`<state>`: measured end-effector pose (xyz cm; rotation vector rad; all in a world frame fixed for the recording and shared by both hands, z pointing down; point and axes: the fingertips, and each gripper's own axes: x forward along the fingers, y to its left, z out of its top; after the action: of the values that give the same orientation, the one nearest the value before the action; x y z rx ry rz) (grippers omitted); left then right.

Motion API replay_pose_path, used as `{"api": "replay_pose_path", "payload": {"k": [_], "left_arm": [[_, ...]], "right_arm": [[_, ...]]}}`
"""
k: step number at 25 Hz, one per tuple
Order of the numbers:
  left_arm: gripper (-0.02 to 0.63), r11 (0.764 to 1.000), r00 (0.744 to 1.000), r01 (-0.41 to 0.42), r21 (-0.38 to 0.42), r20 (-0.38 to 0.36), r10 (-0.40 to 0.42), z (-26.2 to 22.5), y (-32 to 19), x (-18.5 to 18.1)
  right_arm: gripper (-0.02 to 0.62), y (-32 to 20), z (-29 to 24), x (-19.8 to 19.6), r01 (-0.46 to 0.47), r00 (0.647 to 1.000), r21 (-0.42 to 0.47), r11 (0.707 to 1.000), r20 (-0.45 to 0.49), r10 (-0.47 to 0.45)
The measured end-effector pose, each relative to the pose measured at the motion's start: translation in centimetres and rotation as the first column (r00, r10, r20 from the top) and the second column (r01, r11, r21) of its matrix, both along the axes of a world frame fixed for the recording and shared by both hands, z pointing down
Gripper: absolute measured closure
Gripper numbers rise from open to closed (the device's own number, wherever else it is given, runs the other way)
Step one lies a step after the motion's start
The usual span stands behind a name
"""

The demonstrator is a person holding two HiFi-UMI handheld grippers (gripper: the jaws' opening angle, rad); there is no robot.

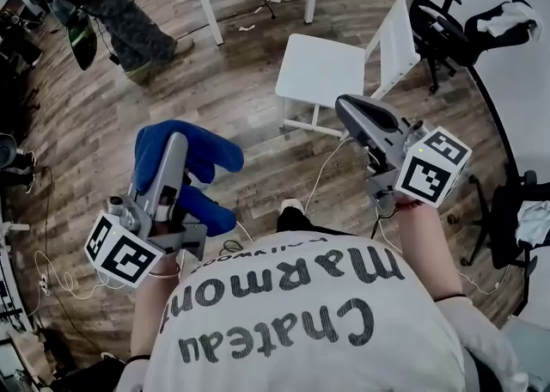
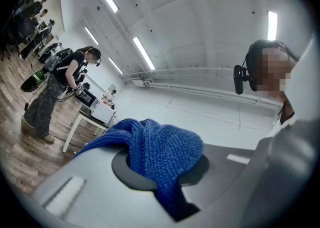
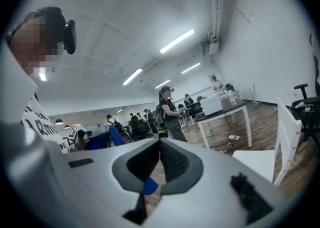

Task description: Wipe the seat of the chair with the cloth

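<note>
left gripper (image 1: 177, 144) clamping fuzzy blue microfibre cloth (image 1: 209, 154) | right gripper (image 1: 347, 107) pinching shut (empty) | white square chair seat (image 1: 319, 69) lying ahead-right, nearer right gripper

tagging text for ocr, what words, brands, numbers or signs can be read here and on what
"Chateau Marmont": large dark letters on the person's white shirt, upside down in the head view.
A small line of print near the shirt's collar: too small to read.
The marker cubes: square patterns only, no words.
The blue cloth and the white chair: no print shows.
</note>
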<state>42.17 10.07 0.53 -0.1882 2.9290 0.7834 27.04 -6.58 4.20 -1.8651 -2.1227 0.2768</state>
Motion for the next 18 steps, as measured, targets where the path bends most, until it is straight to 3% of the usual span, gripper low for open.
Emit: {"api": "replay_pose_path", "payload": {"k": [9, 18], "left_arm": [[0.558, 0.998, 1.0, 0.005, -0.058, -0.01, -0.006, -0.9, -0.4, -7.8], [0.557, 0.991, 0.997, -0.015, -0.134, -0.078, 0.004, 0.2, 0.5, -12.5]], "right_arm": [[0.581, 1.4, -0.4, -7.6, 0.055, 0.998, 0.011, 0.998, 0.006, -0.055], [0.581, 2.8, 1.3, -11.5, 0.058, 0.998, -0.011, 0.998, -0.032, -0.058]]}}
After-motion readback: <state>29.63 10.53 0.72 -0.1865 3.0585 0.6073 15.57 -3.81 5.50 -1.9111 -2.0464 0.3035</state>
